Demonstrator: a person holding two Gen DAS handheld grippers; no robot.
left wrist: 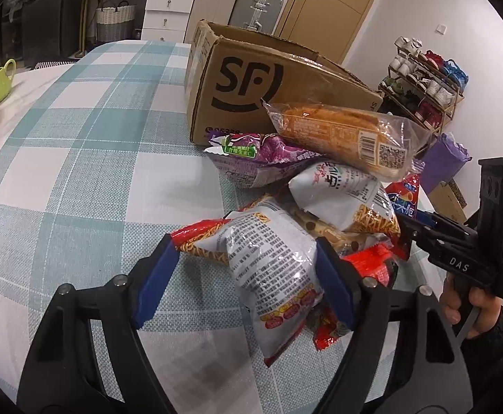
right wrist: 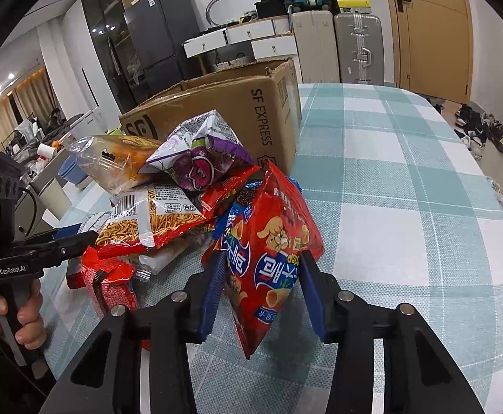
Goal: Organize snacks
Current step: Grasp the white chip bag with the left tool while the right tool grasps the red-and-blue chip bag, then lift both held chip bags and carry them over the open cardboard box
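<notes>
Gripping silver-backed noodle snack bag (left wrist: 268, 276), left gripper (left wrist: 248, 276) had blue pads pressed into crinkled foil; bag's lower end cut off behind fingers. Right gripper (right wrist: 262, 289) was clamped on glossy red chip bag (right wrist: 268, 258), its base hidden between pads. Both bags sat at near edge of snack pile (left wrist: 320, 179) on checked tablecloth (left wrist: 96, 131), just before corrugated cardboard box (left wrist: 251, 82). Pile's lower packets were overlapped, unreadable.

Teal-and-white checked tablecloth (left wrist: 79, 145), brown box (left wrist: 244, 79)
</notes>
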